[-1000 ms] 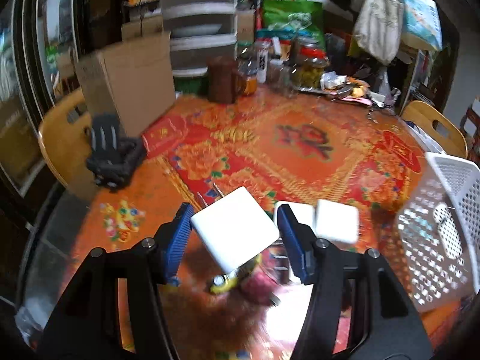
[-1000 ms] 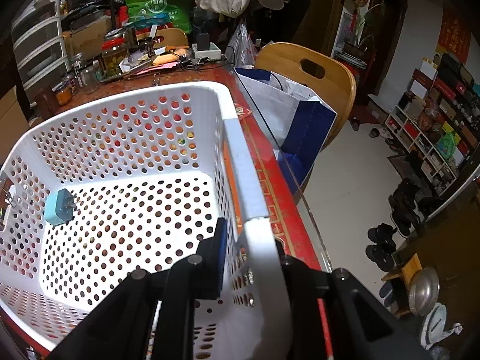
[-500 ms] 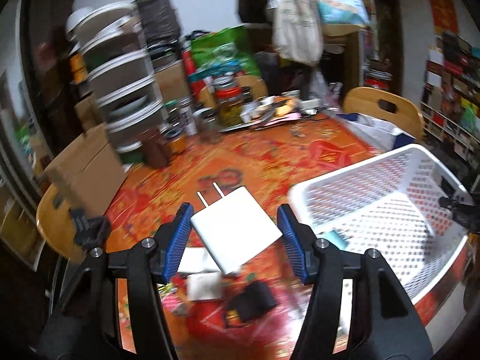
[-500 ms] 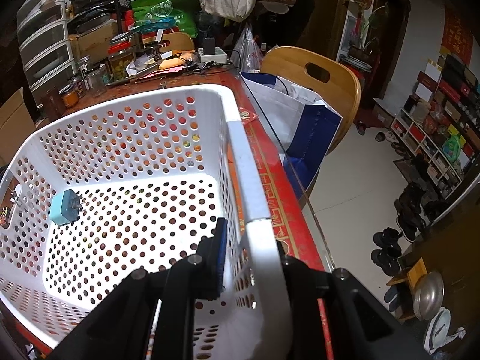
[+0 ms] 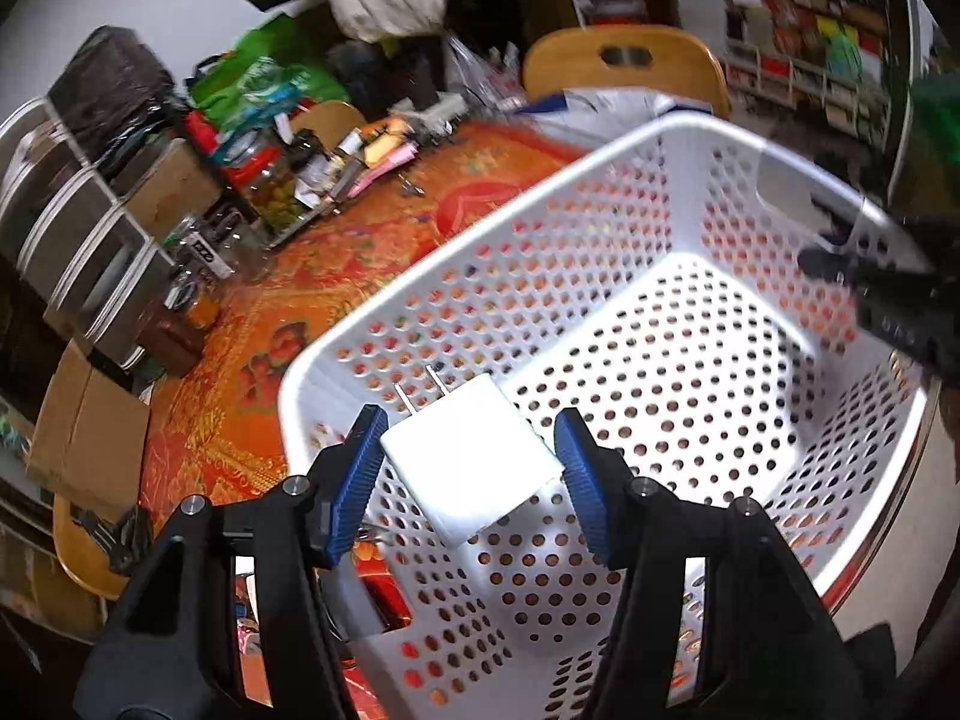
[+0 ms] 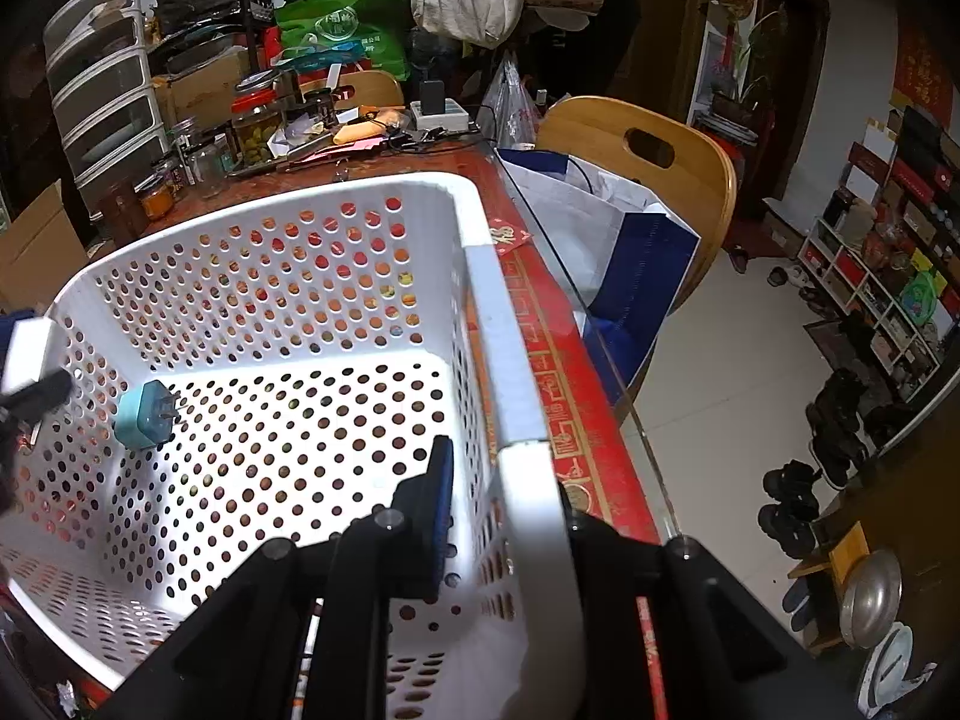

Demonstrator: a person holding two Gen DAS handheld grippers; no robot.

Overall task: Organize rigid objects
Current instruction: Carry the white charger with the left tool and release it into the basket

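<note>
The left gripper [image 5: 468,462] clamps a flat white two-pronged charger [image 5: 471,459] above the white holed basket [image 5: 600,228]; the right gripper [image 6: 498,516] pinches the basket's near-right rim.

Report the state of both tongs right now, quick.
Left tongs: closed on the white charger, held over the white basket.
Right tongs: shut on the basket's rim.
</note>
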